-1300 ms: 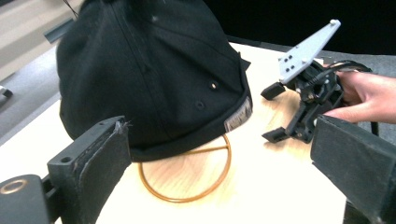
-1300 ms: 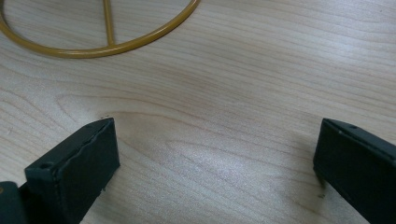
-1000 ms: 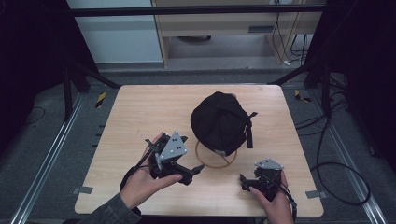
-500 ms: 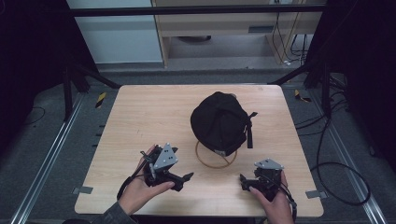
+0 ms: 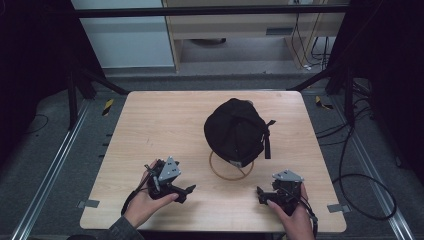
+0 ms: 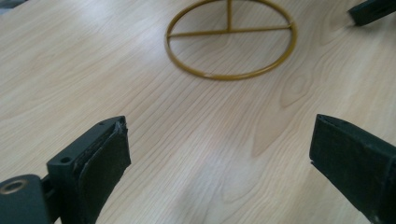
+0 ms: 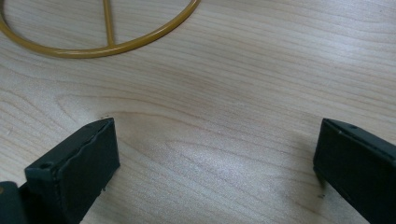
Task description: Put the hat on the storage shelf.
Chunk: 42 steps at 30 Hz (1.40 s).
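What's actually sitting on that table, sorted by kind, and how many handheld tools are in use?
Black caps: 1, the black cap on top of the stand.
Gold wire stands: 1, the gold wire stand under it, its ring base on the wooden table.
Handheld grippers: 2, the left gripper and the right gripper, both open and empty.
Total: 4.

A cap (image 5: 235, 132) sits on a wire stand (image 5: 231, 169) right of the bench's (image 5: 150, 125) middle. The left gripper (image 5: 186, 191) and right gripper (image 5: 261, 194) flank the stand's base near the front edge.
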Available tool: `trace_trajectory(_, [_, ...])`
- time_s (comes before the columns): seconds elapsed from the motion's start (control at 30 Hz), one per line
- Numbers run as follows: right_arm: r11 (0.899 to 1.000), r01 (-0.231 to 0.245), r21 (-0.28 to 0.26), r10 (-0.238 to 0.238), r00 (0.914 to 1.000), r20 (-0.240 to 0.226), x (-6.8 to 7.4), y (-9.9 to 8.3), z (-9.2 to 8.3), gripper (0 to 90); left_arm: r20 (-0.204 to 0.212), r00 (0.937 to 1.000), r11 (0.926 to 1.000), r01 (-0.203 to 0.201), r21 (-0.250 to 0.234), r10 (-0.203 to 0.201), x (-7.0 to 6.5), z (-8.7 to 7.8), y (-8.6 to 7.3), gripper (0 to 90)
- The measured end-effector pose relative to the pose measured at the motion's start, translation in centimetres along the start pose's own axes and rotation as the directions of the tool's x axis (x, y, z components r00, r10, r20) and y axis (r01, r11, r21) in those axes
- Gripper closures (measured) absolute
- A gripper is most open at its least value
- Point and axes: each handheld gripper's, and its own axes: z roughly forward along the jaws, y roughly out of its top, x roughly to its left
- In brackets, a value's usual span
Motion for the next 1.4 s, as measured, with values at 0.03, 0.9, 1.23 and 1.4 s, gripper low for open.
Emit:
trace_trajectory(0.03, [1.000,0.000,0.000,0.000,1.0000,0.000,0.0,0.0,0.0,0.4,-0.002,1.0000,1.0000,0.005,0.003,-0.005,0.2,0.0,-0.2,4.6])
trace_trajectory(0.9, [1.000,0.000,-0.001,0.000,1.0000,-0.001,0.0,0.0,0.0,0.4,-0.119,0.9797,0.9806,0.172,0.094,-0.161,7.2,-0.2,-6.6,4.2])
trace_trajectory(1.23, [1.000,0.000,0.000,0.000,1.0000,0.000,0.0,0.0,0.0,0.4,-0.122,0.9627,0.9633,0.253,0.089,-0.242,9.0,0.4,-8.6,1.6])
trace_trajectory(1.4, [1.000,0.000,-0.001,0.000,1.0000,-0.001,0.0,0.0,0.0,0.4,-0.129,0.9619,0.9636,0.253,0.086,-0.241,8.9,0.4,-8.6,1.0])
